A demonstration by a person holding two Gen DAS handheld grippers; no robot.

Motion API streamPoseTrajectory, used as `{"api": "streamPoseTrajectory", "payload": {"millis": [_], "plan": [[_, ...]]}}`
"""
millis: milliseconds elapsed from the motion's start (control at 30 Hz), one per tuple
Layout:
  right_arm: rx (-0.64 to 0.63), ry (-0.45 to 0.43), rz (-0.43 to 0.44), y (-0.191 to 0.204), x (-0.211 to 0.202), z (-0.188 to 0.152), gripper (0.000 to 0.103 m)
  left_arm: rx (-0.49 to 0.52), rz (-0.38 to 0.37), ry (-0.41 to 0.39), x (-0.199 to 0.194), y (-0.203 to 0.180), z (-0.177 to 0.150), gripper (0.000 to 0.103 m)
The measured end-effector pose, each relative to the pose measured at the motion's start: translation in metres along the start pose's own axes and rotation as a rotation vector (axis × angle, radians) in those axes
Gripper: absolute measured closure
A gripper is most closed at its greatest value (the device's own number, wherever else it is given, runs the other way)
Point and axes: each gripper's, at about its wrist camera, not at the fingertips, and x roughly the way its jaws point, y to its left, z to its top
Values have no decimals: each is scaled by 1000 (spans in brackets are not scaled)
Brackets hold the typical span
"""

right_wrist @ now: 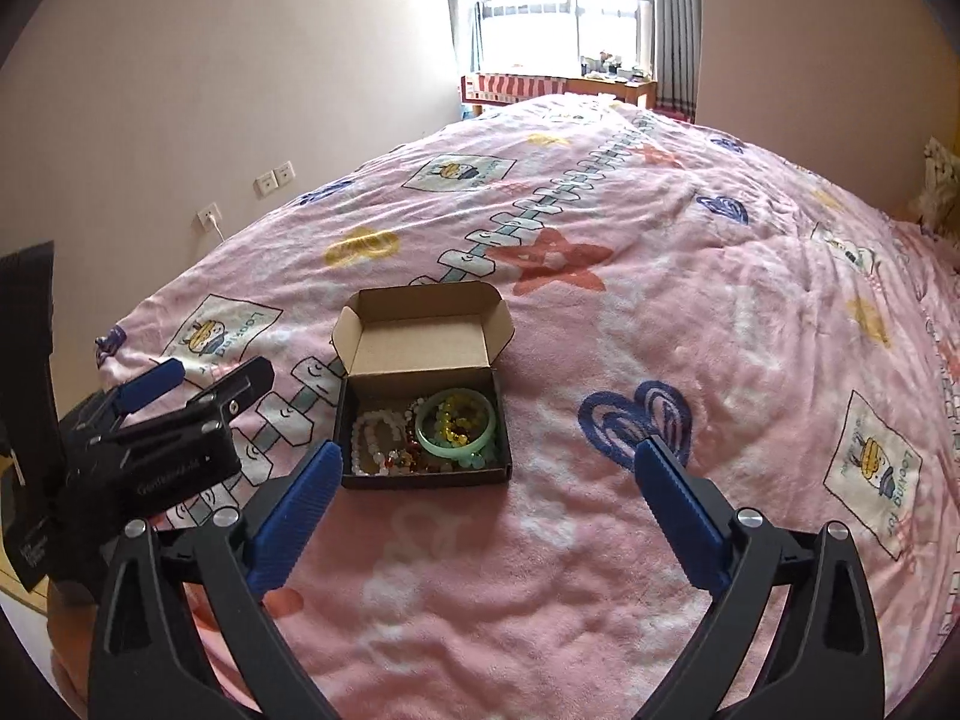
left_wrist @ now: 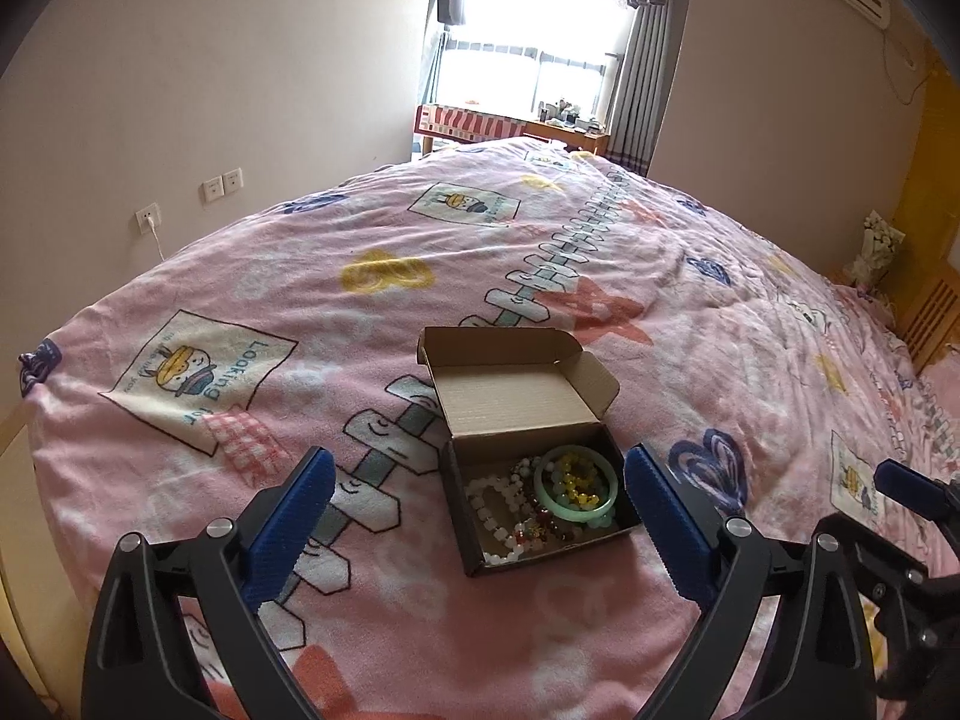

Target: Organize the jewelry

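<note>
Item: cardboard box (left_wrist: 534,483), lid folded back, on the pink bedspread (left_wrist: 690,372), directly ahead of your left gripper (left_wrist: 480,516) and between its jaws, which stand wide and hold nothing. Contents: green bangle (left_wrist: 573,492), white bead bracelet (left_wrist: 489,501), amber and red beads, heaped together. Your right gripper (right_wrist: 486,495), jaws wide and empty, has the box ahead-left. Likely both stand clear for access.

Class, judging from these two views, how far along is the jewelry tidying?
Done: the green bangle and beaded bracelets lie inside the cardboard box. In hand: nothing; left gripper and right gripper are both open and empty. Left: the box lid stands open.
</note>
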Motion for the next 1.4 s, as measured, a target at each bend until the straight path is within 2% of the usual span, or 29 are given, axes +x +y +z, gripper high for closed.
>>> {"api": "streamPoseTrajectory", "payload": {"millis": [200,500,667,1400], "plan": [[-8,-4,-3,1,-7,-14,7,63,53,-17,-9,-8,-1,8],[22,-32,-3,-8,-18,-15,7,114,13,5,-10,-25,-5,8],[30,-36,-2,-11,-19,-14,7,105,-11,11,-11,-27,-5,8],[59,-40,13,-15,-19,-14,7,100,-2,10,-11,-24,-5,8]]}}
